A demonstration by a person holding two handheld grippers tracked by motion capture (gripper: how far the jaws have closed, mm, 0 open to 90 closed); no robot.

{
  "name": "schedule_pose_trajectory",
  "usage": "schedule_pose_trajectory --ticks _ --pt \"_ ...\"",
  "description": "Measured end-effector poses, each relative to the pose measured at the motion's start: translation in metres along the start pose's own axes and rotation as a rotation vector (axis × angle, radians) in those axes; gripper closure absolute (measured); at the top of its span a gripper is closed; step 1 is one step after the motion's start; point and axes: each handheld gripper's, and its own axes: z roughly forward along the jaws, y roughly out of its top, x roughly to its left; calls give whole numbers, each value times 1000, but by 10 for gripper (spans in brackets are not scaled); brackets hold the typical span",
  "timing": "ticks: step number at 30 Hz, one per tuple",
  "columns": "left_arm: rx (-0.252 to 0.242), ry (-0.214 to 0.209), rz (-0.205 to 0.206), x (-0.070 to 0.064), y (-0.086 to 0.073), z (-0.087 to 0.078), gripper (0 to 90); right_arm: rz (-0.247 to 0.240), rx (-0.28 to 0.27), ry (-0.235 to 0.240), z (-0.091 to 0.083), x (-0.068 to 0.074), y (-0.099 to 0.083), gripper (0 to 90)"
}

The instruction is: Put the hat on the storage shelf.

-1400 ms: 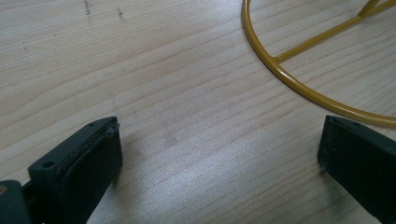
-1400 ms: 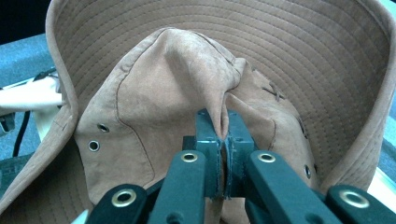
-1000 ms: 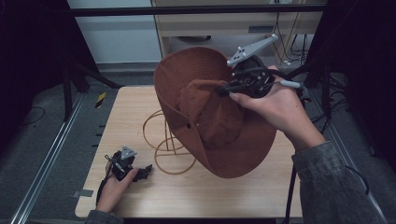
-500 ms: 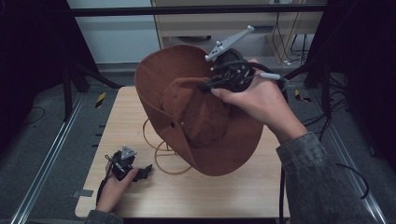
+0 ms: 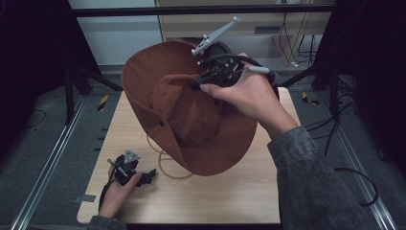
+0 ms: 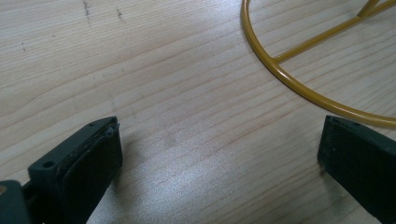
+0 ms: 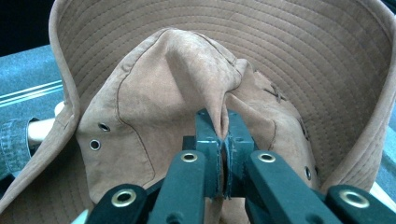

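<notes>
The brown hat (image 5: pixel 191 115) hangs in the air above the desk (image 5: pixel 230 196), crown side toward the camera and wide brim tilted. The right gripper (image 5: pixel 203 82) has its fingers (image 7: pixel 210 135) pinched together on a fold of the crown — in the right gripper view the suede bunches up between the 2 pads, with the stitched brim curving behind and metal eyelets to the left of the fingers.

Below the hat, partly hidden by its brim, a yellow wire stand (image 5: pixel 165 163) sits on the desk; in the left gripper view its round base ring (image 6: pixel 299 84) curves just ahead of the right-hand finger. The left gripper (image 5: pixel 143 176) lies low on the pale wood near the person's edge, its fingers (image 6: pixel 88 163) spread wide apart with bare desk between them.

Around the desk — dark grey floor, aluminium rails (image 5: pixel 48 167), and loose cables (image 5: pixel 354 177).
</notes>
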Motion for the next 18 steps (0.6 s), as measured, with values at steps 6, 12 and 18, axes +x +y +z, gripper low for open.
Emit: schedule_pose_trajectory --ticks 6,12,18 --pt "3 0 4 0 0 0 0 -6 -2 10 6 2 10 872" --pt "3 0 4 0 0 0 0 -3 -6 22 17 3 17 872" --pt "3 -2 -1 0 0 0 0 3 5 25 25 1 22 871"
